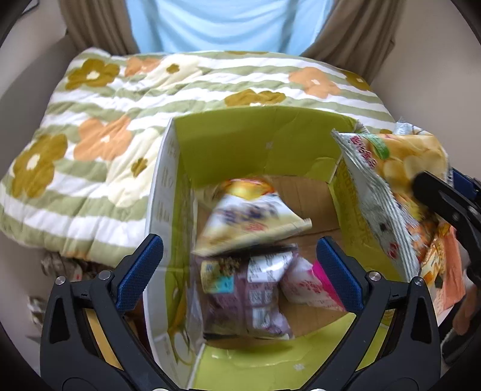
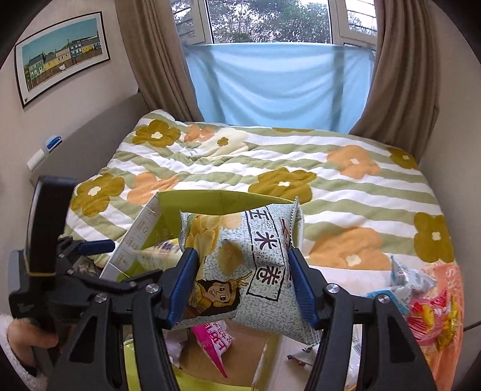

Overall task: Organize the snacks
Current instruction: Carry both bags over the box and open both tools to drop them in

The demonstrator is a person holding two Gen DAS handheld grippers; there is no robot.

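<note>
A flower-patterned quilt (image 2: 270,168) covers the bed below a daylit window (image 2: 270,21), brown curtains (image 2: 402,66) and a framed picture (image 2: 63,54).

blurred: yellow-white packet (image 1: 249,222) | box (image 1: 168,186) bottom: partly hidden

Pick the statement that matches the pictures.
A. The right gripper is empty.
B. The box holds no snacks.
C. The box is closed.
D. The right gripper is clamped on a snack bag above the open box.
D: in the right wrist view the right gripper pinches the snack bag over the open box.
</note>
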